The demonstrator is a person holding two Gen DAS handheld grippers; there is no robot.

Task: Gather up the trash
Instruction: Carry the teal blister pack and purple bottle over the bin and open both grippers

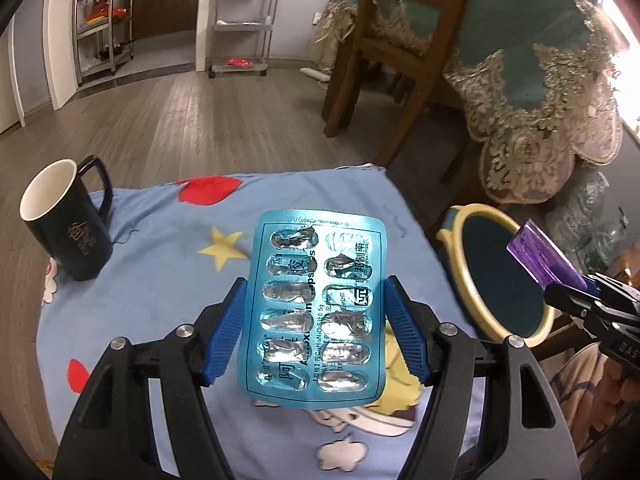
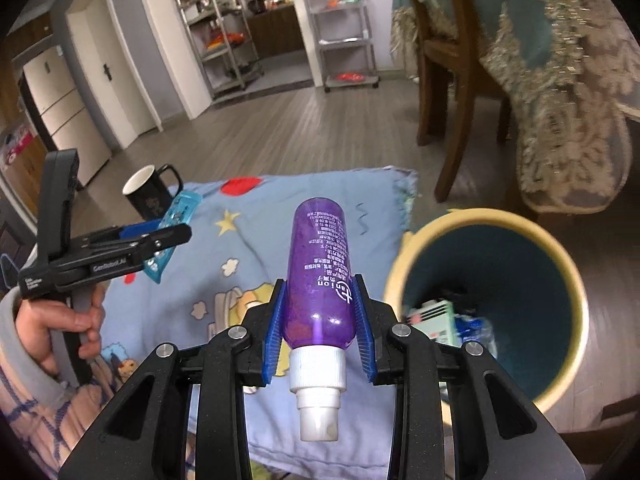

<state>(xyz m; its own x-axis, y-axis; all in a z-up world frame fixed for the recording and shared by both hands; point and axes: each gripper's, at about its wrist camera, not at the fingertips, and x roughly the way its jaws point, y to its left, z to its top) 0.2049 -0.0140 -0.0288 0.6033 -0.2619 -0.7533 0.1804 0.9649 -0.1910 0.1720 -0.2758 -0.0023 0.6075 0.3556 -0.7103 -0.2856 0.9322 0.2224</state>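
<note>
A blue blister pack (image 1: 314, 312), its pockets burst and flattened, is gripped between the blue pads of the left gripper (image 1: 314, 334) and is held upright above the cartoon-printed blue cloth (image 1: 168, 280). In the right wrist view, a purple spray bottle (image 2: 320, 276) with a white pump cap turned toward the camera is clamped between the fingers of the right gripper (image 2: 320, 330), also above the cloth.

To the right of the cloth a round bin (image 2: 486, 304) with a cream rim and dark teal inside is seen. At its bottom some discarded packaging is visible: a pale green and white carton and something blue, though the blur prevents closer identification.

At the far left of the cloth a black mug (image 1: 66, 220) with a white interior is stood upright; its contents cannot be told. Beyond the cloth, a wooden chair (image 1: 400, 52) and a table draped in teal lace-edged fabric (image 1: 532, 60) are seen on the wooden floor (image 1: 200, 120).
</note>
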